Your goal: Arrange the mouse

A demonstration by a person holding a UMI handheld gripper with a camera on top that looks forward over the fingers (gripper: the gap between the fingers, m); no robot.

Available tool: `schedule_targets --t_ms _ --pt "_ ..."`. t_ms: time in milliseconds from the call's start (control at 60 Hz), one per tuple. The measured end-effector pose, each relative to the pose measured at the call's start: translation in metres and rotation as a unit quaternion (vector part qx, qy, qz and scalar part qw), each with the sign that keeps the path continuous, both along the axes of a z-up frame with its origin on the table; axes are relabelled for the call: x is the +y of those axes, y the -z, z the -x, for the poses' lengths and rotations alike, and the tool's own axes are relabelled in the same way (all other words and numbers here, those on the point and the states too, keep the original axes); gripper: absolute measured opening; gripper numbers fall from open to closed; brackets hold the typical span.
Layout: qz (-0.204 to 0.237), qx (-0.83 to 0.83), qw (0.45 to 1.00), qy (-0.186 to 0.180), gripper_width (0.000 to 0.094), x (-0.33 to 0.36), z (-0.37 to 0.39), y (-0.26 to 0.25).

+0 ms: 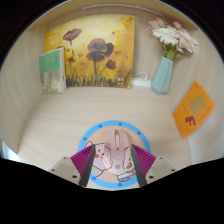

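A pale pink mouse (116, 150) lies on a round mat (91, 134) with a blue rim and a cartoon print, on a light wooden table. My gripper (113, 168) is open and low over the mat. Its two fingers with magenta pads (87, 164) stand on either side of the mouse's near end. A small gap shows at each side of the mouse. The mouse rests on the mat and points away from me, between the fingers and reaching just ahead of them.
A flower painting (90, 50) leans on the back wall. A green card (52, 70) stands to its left. A light blue vase (163, 75) with pink and white flowers (175, 38) stands at the back right. An orange card (192, 108) leans at the right.
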State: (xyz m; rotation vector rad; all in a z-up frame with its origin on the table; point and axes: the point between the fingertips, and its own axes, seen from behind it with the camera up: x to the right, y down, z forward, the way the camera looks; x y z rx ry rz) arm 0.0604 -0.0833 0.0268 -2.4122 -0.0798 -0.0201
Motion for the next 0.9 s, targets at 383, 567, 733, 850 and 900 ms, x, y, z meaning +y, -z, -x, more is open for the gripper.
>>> schedule_targets --t_ms 383,567,733,850,900 --pt "-0.133 0.017 0.991 0.025 0.0695 -0.045 0.041 -0.19" --pt "-0.143 0.012 0.989 0.025 0.0693 -0.079 0.062 -0.217" --pt "-0.142 0.015 0.989 0.026 0.0695 -0.105 0.076 -0.222" --pt "-0.141 0.015 0.99 0.024 0.0695 -0.118 0.082 -0.222" --pt "-0.141 0.016 0.99 0.022 0.0697 -0.122 0.085 -0.223"
